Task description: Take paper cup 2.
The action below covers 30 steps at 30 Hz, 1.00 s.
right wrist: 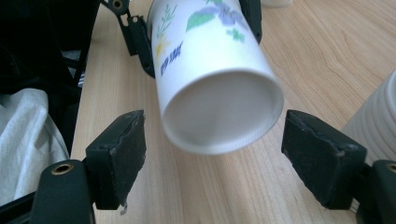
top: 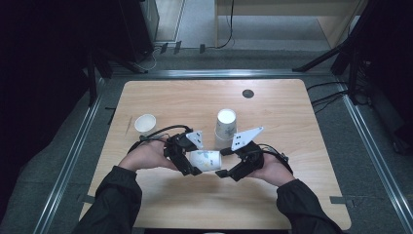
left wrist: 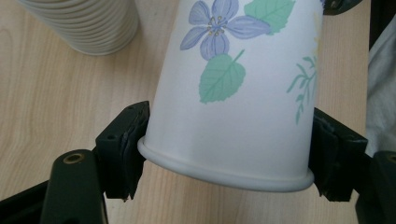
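Note:
A white paper cup with a flower print (top: 205,160) lies on its side in the air above the table, between both hands. My left gripper (top: 194,160) is shut on it just behind the rolled rim; in the left gripper view both pads press the cup's (left wrist: 233,93) sides, with the left gripper (left wrist: 229,158) around the rim. My right gripper (top: 224,162) stands open at the cup's base end. In the right gripper view the cup's bottom (right wrist: 219,112) hangs between the jaws of the right gripper (right wrist: 215,154), with a gap on each side.
An upside-down stack of paper cups (top: 225,127) stands just beyond the grippers, close to the right jaw (right wrist: 373,126). A single upright cup (top: 145,124) sits at the left with a thin stick beside it. A dark disc (top: 248,93) lies near the wooden table's (top: 195,97) far edge.

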### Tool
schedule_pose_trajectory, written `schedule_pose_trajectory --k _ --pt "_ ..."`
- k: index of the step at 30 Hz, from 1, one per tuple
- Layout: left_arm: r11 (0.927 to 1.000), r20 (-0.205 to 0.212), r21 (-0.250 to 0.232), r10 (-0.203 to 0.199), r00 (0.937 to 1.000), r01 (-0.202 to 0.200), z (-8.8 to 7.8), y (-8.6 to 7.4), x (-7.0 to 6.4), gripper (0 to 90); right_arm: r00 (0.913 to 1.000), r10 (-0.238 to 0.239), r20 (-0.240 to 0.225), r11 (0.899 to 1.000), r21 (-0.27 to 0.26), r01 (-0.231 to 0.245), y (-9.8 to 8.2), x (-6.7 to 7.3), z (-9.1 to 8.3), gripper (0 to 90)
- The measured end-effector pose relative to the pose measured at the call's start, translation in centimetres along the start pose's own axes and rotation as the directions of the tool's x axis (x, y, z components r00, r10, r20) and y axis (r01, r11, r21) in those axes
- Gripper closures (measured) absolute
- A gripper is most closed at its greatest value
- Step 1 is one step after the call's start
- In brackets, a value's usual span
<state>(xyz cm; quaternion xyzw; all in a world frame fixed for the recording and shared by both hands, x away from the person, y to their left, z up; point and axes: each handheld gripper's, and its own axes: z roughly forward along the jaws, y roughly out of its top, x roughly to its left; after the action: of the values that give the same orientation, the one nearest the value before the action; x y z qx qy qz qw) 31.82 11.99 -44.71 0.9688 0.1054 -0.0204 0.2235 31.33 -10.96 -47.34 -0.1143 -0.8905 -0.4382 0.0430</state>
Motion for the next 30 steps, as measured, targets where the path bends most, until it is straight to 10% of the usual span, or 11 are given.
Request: schedule_pose_trajectory --k 21,30 --pt "0.9990 0.047 0.009 0.044 0.9979 -0.044 1.2 0.9 -1.0 24.6 0.9972 -0.034 -0.066 0.998 0.047 0.037 0.2 0.6 1.3 34.5" --pt "0.9943 0.029 -0.106 0.018 0.9994 -0.015 -0.1 0.3 -0.6 8.5 0.9974 -0.052 -0.050 0.998 0.026 0.054 0.3 0.6 0.3 34.7"
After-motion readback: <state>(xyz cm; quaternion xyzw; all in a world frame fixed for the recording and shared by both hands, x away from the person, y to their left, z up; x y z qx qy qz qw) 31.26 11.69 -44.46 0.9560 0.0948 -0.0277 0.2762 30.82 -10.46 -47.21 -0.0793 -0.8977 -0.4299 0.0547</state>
